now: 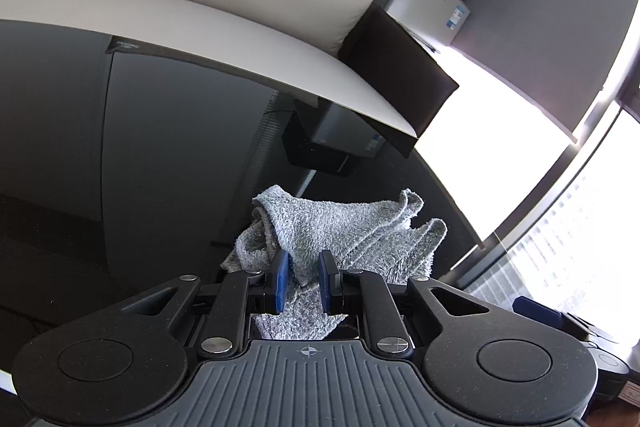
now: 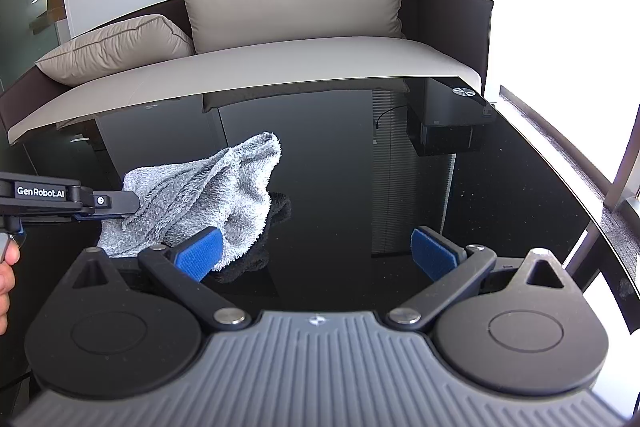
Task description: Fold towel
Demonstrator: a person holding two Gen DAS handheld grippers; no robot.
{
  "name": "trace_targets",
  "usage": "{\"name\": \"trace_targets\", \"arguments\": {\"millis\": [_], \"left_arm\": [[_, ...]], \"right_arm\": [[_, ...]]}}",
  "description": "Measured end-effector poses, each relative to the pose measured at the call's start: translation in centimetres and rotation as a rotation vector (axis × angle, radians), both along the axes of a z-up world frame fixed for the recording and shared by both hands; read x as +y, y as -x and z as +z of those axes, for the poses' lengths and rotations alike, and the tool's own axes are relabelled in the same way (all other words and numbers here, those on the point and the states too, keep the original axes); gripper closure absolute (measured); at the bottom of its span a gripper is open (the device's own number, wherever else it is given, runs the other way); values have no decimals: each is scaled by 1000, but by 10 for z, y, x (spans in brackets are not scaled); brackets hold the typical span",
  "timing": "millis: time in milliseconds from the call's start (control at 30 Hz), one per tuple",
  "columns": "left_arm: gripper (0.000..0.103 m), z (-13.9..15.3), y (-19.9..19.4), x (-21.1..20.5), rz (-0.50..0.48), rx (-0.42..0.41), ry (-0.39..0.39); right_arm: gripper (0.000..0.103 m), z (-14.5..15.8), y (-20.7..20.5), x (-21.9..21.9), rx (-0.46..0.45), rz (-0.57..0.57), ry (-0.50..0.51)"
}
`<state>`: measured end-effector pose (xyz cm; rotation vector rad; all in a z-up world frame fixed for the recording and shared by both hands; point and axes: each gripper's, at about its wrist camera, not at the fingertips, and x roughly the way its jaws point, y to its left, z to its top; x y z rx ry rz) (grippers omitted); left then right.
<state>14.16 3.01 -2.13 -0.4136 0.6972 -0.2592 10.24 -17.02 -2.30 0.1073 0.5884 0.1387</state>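
Towel [image 1: 344,227]: crumpled on table [image 2: 400,167], awaiting spreading. Left tongs [image 1: 304,279]: narrowly parted astride a fold, pad contact uncertain. Right tongs [image 2: 316,251]: wide apart, empty.

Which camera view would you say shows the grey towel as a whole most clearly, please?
The right wrist view: the towel lies crumpled on the black table, nearly its whole outline visible. In the left wrist view the towel is close up, its near part hidden behind the left gripper.
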Motion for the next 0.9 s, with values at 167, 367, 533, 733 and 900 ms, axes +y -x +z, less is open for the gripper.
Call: {"name": "trace_targets", "arguments": {"millis": [167,367,533,733,900], "left_arm": [[89,-6,-1,8,10,22,60],[92,-10,-2,10,3,13,106],[100,-6,0,10,6,-23,115],[102,-5,-1,3,3,-26,107],[102,11,6,2,4,-87,90]], "right_arm": [[1,1,0,1,-2,4,5],[1,1,0,2,-2,5,7],[1,0,1,4,-1,3,6],[1,0,1,4,1,1,6],[1,-1,0,3,3,-2,3]]}}
